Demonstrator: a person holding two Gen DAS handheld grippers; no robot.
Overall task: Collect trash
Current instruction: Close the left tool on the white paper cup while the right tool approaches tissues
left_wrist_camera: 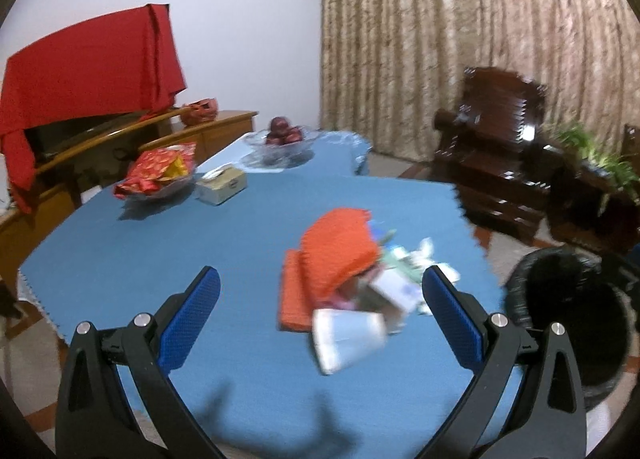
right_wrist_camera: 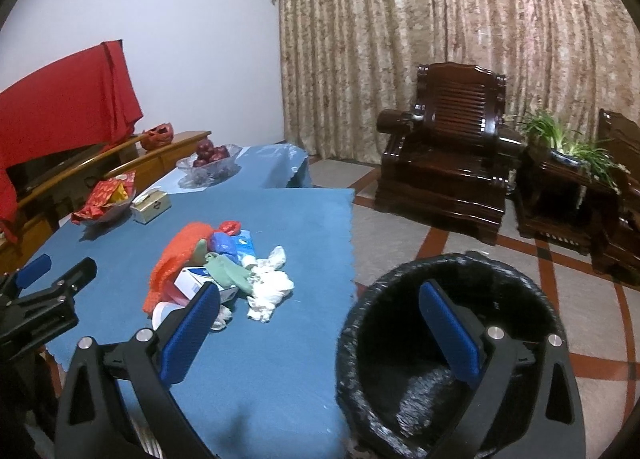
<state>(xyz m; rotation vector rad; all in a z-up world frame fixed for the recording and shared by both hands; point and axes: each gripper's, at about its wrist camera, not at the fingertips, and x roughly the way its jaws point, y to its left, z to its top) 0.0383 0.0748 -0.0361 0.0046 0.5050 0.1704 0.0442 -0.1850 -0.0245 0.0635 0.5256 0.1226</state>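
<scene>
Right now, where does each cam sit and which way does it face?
Left wrist: on the left tool, above the blue table's near edge, facing the trash pile; both its open fingers show.
Right wrist: on the right tool, further right over the bin, facing the armchair; its open fingers plus the left tool at frame left.
Shared: trash pile, bin, fruit bowl, tissue box, curtain.

Home living room: patterned curtain (right_wrist_camera: 460, 51), carved wooden armchair (right_wrist_camera: 448, 163), fruit bowl (right_wrist_camera: 208, 163).
</scene>
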